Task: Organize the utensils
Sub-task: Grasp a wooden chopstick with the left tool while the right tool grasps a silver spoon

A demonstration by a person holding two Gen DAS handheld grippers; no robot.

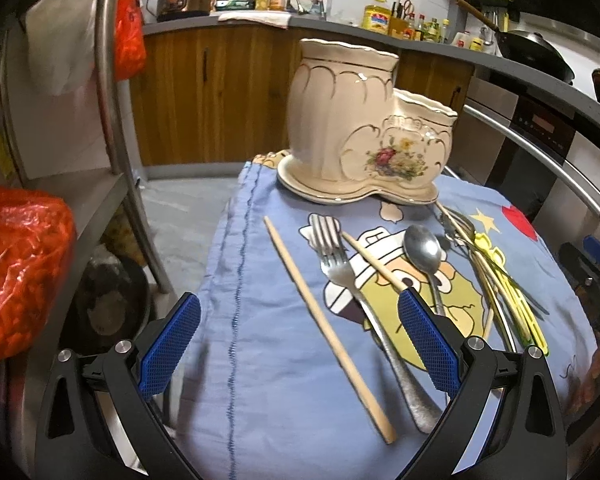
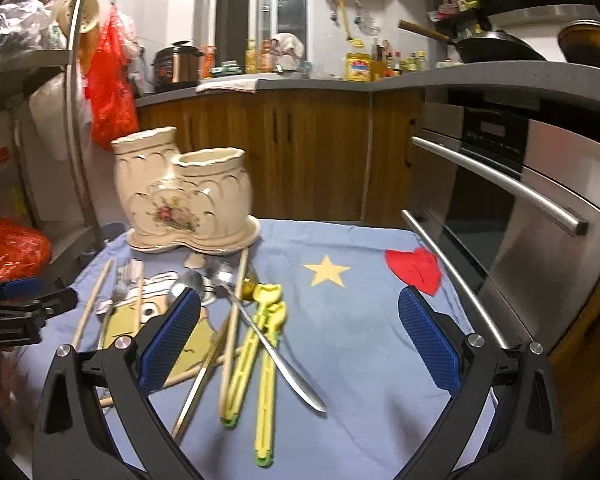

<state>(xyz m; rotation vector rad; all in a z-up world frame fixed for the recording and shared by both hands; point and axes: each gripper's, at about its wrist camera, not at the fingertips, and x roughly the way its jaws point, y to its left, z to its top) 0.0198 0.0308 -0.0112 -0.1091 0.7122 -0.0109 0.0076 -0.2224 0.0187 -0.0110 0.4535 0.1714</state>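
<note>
- The left gripper [image 1: 298, 344] is hovering low over the blue cloth [image 1: 260, 360], fingers spread wide and gripping nothing.
- Between those fingers 1 chopstick [image 1: 328, 328] is lying flat on the cloth, running from near the holder down toward the camera.
- Just to its right a fork [image 1: 364, 308] is lying tines-up toward the holder, its handle passing under the right blue pad [image 1: 428, 340].
- A 2nd chopstick [image 1: 374, 261] is crossing beside the fork's neck, its near end hidden behind that pad.
- A spoon [image 1: 422, 250] is sitting next to it, bowl facing up.
- The cream holder [image 1: 352, 128], 2 joined pots on a saucer, is standing upright at the far end of the cloth, both pots looking empty from here.
- Over to the right gripper [image 2: 300, 336]: it is also hanging open wide above the cloth, nothing between its fingers.
- In front of its left pad [image 2: 172, 336] a loose heap is sitting: yellow tongs [image 2: 266, 360], a long spoon [image 2: 276, 356] lying across them, and a wooden chopstick [image 2: 232, 332] tangled in.
- The holder [image 2: 184, 196] is showing at upper left of that view, well apart from the right gripper.
- The left gripper [image 2: 20, 304] is peeking in at the left edge there.
</note>
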